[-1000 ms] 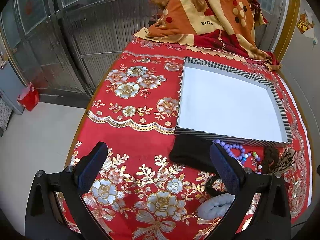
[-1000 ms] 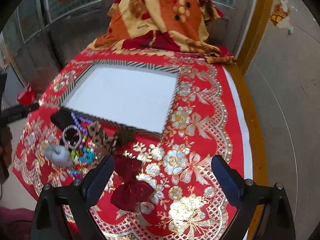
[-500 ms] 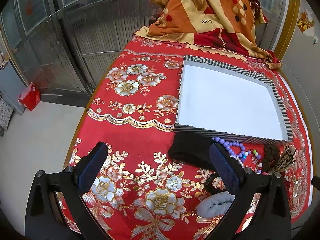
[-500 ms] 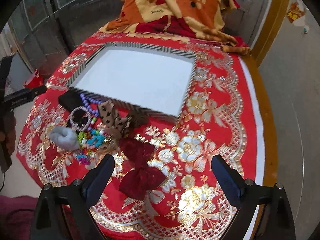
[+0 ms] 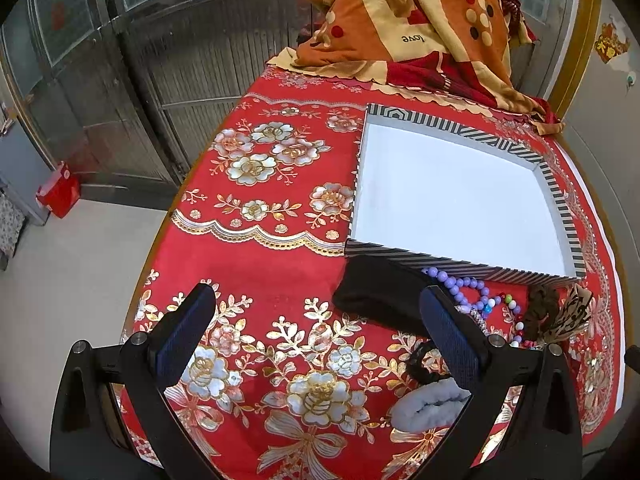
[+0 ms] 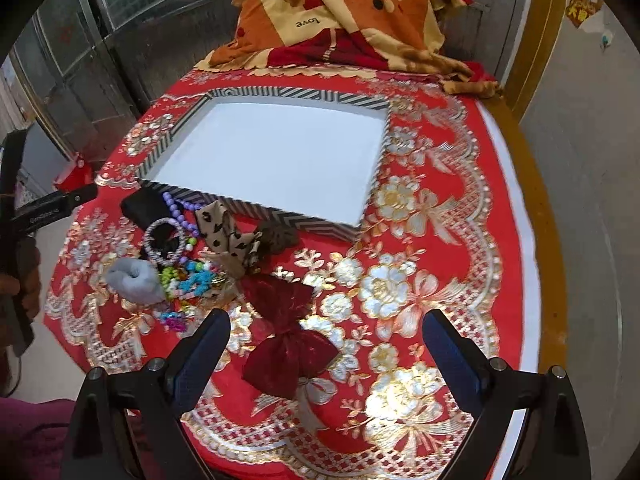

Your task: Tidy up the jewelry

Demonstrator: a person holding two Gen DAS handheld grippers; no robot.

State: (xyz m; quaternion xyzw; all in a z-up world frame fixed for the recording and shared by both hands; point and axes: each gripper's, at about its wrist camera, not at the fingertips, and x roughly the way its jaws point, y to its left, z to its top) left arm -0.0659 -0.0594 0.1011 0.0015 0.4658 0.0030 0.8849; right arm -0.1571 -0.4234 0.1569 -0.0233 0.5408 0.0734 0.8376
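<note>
Between right tongs (image 6: 326,344): red bow (image 6: 289,338).

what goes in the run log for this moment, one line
stage: pre-grasp | left gripper: open, nothing held | right gripper: open, above dark red bow | striped tray: nothing inside | jewelry pile: on cloth beside tray

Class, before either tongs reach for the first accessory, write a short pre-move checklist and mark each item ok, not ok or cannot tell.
1. Striped box open, nothing inside: ok.
2. Left tongs open, holding nothing: ok.
3. Right tongs open, holding nothing: ok.
4. Dark red bow lies apart from the pile, between the right tongs' fingers: ok.
5. Purple bead string free of the other pieces: not ok, it overlaps the black pouch and the bracelets.
6. Grey scrunchie untangled from the beads: cannot tell.
</note>
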